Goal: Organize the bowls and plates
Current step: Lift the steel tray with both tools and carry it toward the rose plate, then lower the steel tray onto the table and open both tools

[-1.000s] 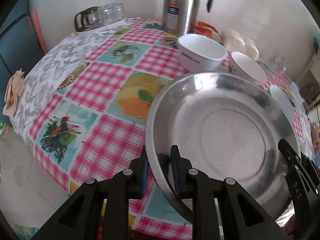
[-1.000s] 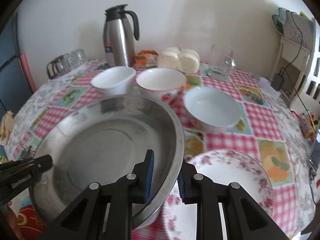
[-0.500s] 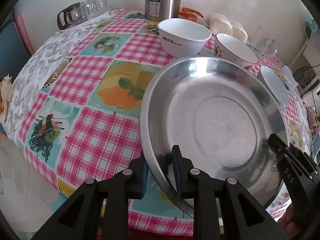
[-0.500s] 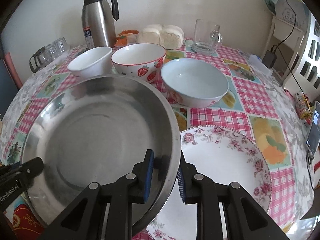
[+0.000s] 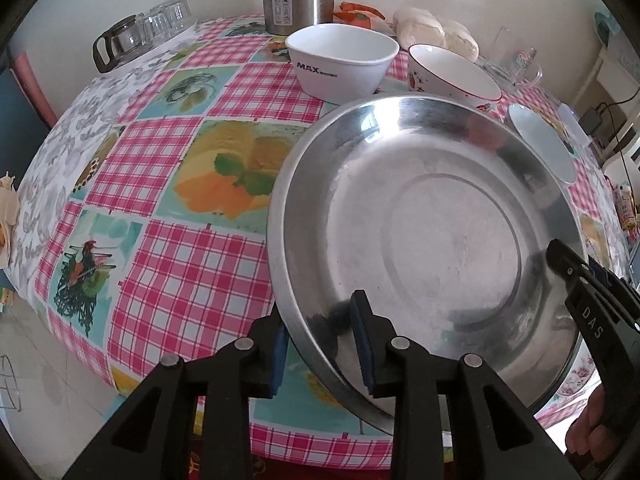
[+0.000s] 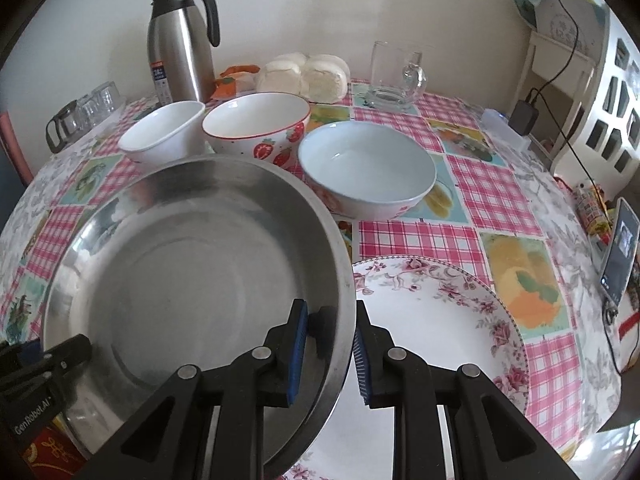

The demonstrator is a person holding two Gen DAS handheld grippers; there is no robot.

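The wide, shallow stainless-steel dish [image 5: 424,232] sits at the near edge of the checked, fruit-print tablecloth [image 5: 192,272], its right rim overlapping the white floral-rimmed plate [image 6: 432,320], with both tools straddling its rim. The left gripper [image 5: 322,346] has just been opening and its blue pads stand clear of the metal, while the right gripper [image 6: 330,356] shows a slight gap on the outer pad, so it looks slack too. If the dish is not yet fully seated, it could tip or slide off the table edge, or scrape the plate beneath.
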